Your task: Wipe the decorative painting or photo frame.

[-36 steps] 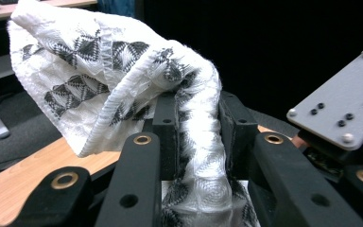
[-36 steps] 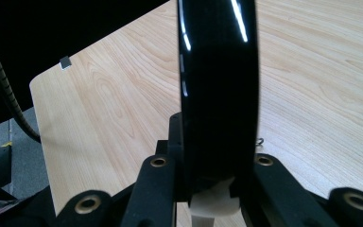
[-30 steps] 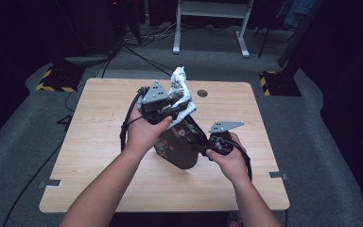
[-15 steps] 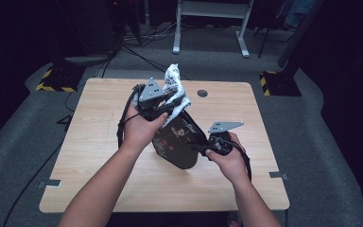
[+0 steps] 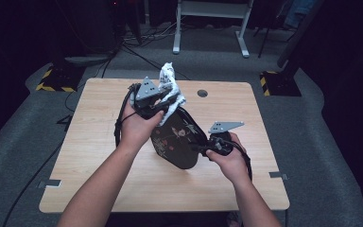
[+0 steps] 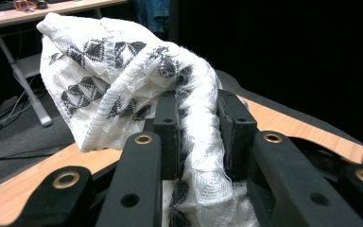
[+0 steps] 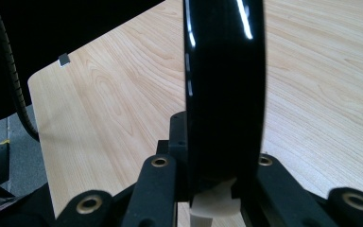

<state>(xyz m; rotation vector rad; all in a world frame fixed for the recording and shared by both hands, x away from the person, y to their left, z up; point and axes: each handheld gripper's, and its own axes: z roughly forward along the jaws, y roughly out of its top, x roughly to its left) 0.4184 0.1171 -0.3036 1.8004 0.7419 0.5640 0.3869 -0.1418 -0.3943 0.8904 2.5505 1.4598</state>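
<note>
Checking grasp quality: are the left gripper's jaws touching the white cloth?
Touching. Left gripper view: the white cloth is pinched between the left gripper jaws, bunched against both.

Both forearms enter from 6 o'clock in the high view. The left tongs (image 5: 163, 101), raised toward 12 o'clock, have their 2 jaws clamped on something held between them. The right tongs (image 5: 199, 147), at 3 o'clock, point toward 9 o'clock, pinched tight on their hold.

Wooden table (image 5: 99, 142), white desk frame (image 5: 210, 9) behind
</note>
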